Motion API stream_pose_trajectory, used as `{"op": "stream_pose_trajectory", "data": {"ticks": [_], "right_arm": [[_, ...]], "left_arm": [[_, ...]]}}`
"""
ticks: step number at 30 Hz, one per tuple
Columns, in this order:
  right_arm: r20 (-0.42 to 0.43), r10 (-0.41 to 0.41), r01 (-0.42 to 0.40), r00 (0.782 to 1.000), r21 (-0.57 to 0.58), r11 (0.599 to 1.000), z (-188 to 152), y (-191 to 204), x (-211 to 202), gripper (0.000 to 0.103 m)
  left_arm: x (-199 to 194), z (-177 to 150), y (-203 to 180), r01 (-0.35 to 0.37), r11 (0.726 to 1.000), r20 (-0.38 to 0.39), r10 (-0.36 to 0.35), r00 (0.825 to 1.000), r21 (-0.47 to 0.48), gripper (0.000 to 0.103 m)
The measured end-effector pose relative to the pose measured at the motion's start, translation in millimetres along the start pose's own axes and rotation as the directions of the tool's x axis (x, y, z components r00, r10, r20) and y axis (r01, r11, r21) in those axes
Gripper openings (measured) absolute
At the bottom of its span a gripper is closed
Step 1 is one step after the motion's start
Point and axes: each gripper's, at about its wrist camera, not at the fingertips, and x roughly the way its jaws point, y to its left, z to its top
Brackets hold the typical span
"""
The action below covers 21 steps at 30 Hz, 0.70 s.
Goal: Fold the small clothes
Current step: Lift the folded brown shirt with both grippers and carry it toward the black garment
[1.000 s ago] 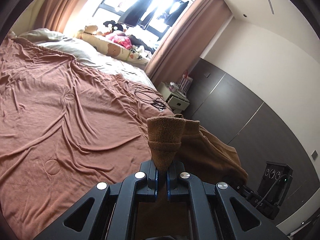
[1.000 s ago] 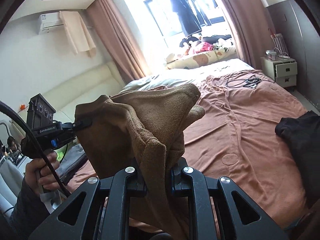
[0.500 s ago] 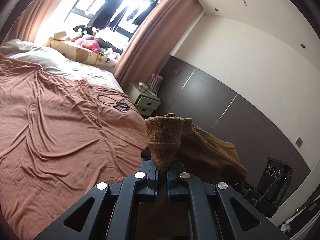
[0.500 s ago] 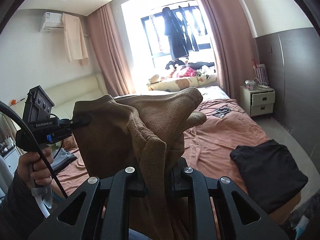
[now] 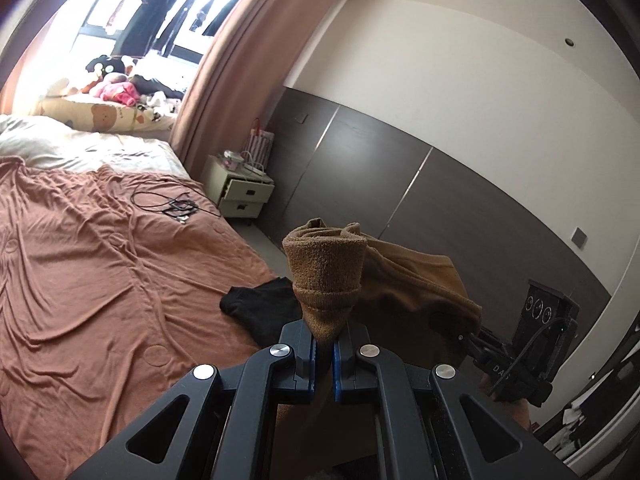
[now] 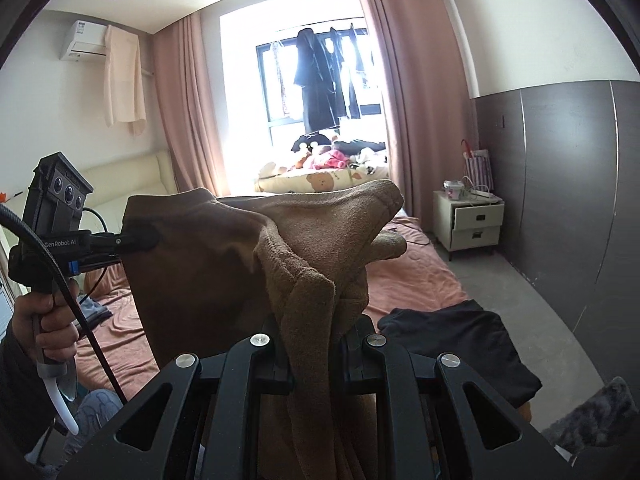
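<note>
Both grippers are clamped on one brown fleece garment, held aloft above the bed with the rust-coloured sheet — the left gripper pinches a bunched hem edge, the right gripper a thick gathered fold. The cloth hangs slack and crumpled between them. Likely faults: the bulky wad may slip from the right jaws, or the garment may land creased or on the black folded garment lying at the bed's near edge.
</note>
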Motion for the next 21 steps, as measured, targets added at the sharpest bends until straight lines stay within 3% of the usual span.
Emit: {"op": "stream_pose_trajectory", "data": {"ticks": [10, 21], "right_arm": [[0.010, -0.132, 0.132, 0.991, -0.093, 0.987, 28, -6, -8, 0.012], [-0.033, -0.246, 0.240, 0.969, -0.135, 0.961, 18, 11, 38, 0.012]], "left_arm": [[70, 25, -53, 0.150, 0.986, -0.091, -0.143, 0.986, 0.074, 0.005], [162, 26, -60, 0.247, 0.968, -0.207, -0.235, 0.950, 0.033, 0.005]]}}
